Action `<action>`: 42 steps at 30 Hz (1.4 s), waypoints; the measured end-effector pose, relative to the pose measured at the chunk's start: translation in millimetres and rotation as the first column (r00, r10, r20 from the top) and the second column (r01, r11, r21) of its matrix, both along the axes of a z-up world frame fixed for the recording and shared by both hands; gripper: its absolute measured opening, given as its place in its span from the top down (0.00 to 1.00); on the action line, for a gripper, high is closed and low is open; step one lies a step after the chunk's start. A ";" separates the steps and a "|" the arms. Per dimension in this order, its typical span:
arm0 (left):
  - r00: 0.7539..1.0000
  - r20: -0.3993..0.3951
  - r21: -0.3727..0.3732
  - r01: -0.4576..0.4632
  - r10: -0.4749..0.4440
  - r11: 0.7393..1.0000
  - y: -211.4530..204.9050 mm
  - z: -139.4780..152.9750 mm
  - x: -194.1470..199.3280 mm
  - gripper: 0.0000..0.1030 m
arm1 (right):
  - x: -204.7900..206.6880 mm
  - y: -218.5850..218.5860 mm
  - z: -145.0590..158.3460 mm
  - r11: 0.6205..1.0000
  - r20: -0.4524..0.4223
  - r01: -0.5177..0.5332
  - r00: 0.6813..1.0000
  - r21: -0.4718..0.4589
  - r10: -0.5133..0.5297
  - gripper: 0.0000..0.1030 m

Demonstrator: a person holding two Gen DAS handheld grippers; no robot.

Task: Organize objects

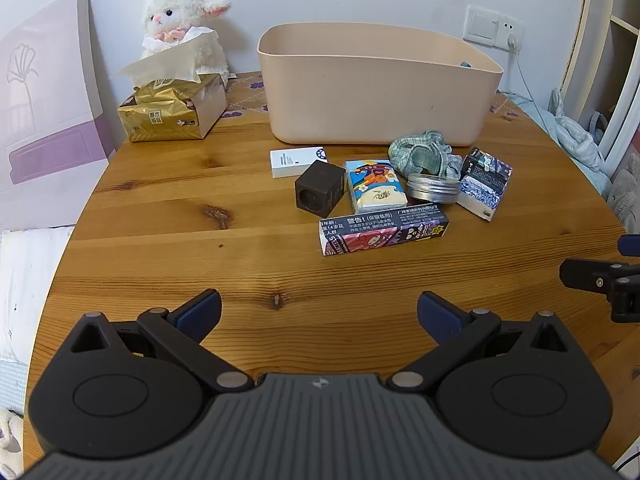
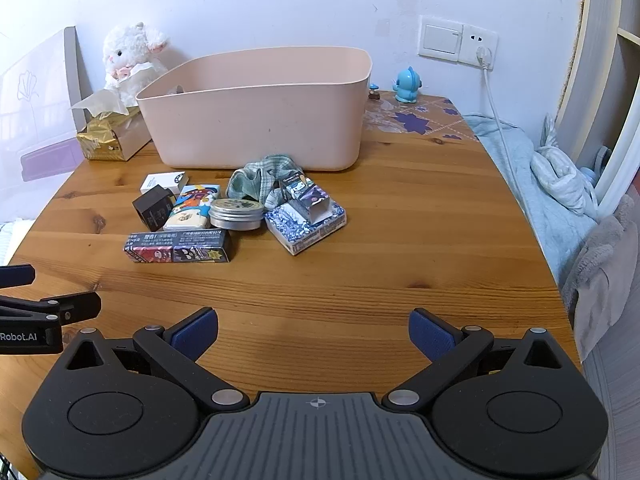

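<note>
Pink storage bin awaits the clutter (tin, boxes, cloth); we hold left gripper and right gripper spread, empty, for reaching.

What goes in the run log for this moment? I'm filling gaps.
left gripper: open, empty | right gripper: open, empty | pink bin: upright | long box, round tin, green cloth: on table

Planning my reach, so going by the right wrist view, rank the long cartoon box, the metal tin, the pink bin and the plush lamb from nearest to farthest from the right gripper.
1. Long cartoon box, front left of the pile.
2. Metal tin, just behind it.
3. Pink bin, behind the pile.
4. Plush lamb, far left, by the wall.
</note>
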State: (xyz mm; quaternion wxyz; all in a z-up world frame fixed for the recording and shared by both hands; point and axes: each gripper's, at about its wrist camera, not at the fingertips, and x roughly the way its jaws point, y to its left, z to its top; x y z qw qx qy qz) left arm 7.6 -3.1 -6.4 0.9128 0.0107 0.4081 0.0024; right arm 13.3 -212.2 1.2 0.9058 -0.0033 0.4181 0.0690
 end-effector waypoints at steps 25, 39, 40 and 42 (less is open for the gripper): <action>0.998 0.004 0.057 0.060 -0.060 0.997 -0.7 -11.7 43.9 0.00 | 47.4 -6.0 -13.7 0.998 0.037 -0.068 0.997 -0.014 0.069 0.00; 0.986 0.000 0.062 0.168 -0.169 0.984 -7.3 -31.3 76.8 0.00 | 87.3 -1.8 -22.1 0.991 0.105 -0.119 0.987 -0.061 0.125 0.09; 0.984 0.001 0.061 0.179 -0.180 0.982 -8.0 -32.1 77.8 0.00 | 89.0 0.6 -22.7 0.989 0.110 -0.127 0.985 -0.071 0.135 0.10; 0.979 0.010 0.068 0.204 -0.205 0.977 -10.1 -34.1 79.3 0.00 | 93.7 7.4 -25.4 0.985 0.116 -0.142 0.981 -0.099 0.153 0.13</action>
